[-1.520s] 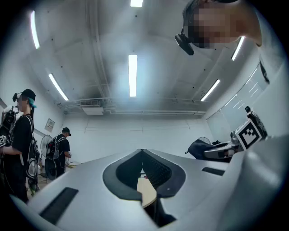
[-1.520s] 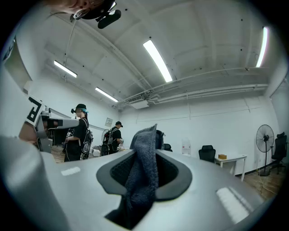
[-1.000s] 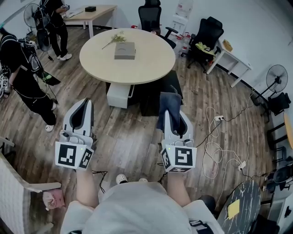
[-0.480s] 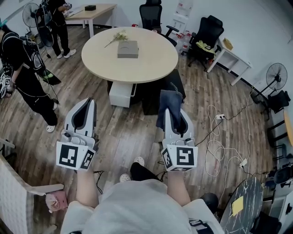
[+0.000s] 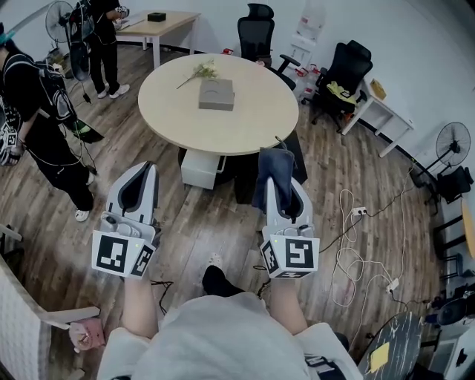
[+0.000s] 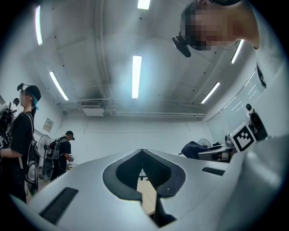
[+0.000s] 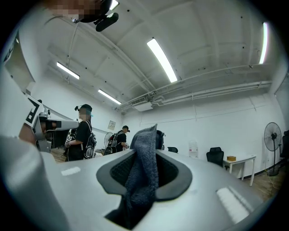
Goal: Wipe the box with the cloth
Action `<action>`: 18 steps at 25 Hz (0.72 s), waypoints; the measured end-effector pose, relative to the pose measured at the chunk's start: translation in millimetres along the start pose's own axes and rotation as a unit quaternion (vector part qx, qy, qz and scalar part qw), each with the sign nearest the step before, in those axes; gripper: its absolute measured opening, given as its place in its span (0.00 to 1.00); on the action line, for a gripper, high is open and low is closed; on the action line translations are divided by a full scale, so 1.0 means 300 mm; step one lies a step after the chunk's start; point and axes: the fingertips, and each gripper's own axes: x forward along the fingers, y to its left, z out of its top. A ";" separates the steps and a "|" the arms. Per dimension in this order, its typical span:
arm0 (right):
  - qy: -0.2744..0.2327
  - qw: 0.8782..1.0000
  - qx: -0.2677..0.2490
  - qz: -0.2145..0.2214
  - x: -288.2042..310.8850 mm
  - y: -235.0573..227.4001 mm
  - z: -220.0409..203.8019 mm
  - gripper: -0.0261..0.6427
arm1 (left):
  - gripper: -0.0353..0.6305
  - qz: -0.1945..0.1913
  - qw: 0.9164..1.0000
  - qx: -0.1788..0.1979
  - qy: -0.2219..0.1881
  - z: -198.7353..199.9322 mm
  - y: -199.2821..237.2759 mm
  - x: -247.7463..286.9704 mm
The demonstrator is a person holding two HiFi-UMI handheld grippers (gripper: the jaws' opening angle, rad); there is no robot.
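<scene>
A flat grey box [image 5: 216, 95] lies on the round wooden table [image 5: 252, 122] far ahead, with a flower sprig [image 5: 200, 72] beside it. Both grippers are held over the wood floor, well short of the table. My right gripper [image 5: 275, 180] is shut on a dark blue cloth [image 5: 271, 165], which hangs out past its tips. The right gripper view shows the cloth [image 7: 143, 173] pinched between the jaws of the right gripper [image 7: 145, 149]. My left gripper [image 5: 145, 168] is shut with nothing in it. In its own view the left gripper [image 6: 142, 154] has its tips meeting.
A person in black [image 5: 37, 111] stands at the left and another [image 5: 104, 33] by a desk [image 5: 159, 22] at the back. Black office chairs [image 5: 256, 33] [image 5: 345, 70] stand behind the table. Cables [image 5: 349, 245] trail over the floor at right. A white chair [image 5: 30, 319] is at lower left.
The table and box have shifted slightly right and lower in the head view as the person steps forward. Both grippers keep the same pose, and the cloth stays held.
</scene>
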 end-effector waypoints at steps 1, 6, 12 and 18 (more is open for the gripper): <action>-0.001 1.000 0.001 0.003 0.037 -0.008 -0.005 0.19 | 0.07 0.002 1.000 0.001 -0.001 -0.005 0.017 0.029; -0.004 1.000 0.008 0.017 0.214 -0.060 -0.035 0.19 | 0.07 0.011 1.000 0.006 -0.001 -0.038 0.081 0.182; -0.008 0.999 0.016 0.027 0.396 -0.138 -0.066 0.19 | 0.07 0.012 1.000 0.010 -0.002 -0.073 0.126 0.360; -0.010 0.999 0.022 0.039 0.566 -0.207 -0.119 0.19 | 0.07 0.019 1.000 0.009 -0.006 -0.132 0.173 0.518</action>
